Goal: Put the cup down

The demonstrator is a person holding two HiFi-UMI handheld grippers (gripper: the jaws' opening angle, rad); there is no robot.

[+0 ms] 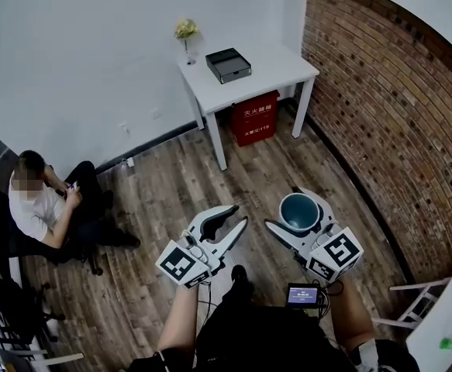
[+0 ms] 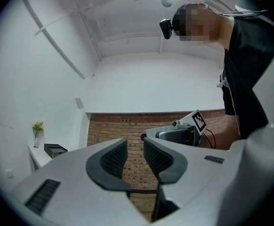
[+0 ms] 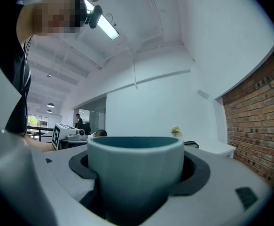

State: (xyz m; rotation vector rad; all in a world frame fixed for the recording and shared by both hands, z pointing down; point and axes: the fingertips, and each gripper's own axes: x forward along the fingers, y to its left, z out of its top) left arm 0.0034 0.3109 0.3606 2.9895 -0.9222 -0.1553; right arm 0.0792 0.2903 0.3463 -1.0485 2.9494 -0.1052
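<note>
Head view, cup (image 1: 300,211) clamped in right gripper (image 1: 298,210)

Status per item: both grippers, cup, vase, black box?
left gripper: open, narrow gap, nothing between its fingers.
right gripper: shut on the cup.
cup: upright, held clear of the floor.
vase: upright on the white table.
black box: near the vase; lid state unclear.

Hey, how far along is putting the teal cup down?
Done: the round teal cup sits clamped in the right gripper. In hand: it is held over the wooden floor, well short of the white table. Left: setting it on a surface and opening the jaws. The left gripper is open and empty.
</note>
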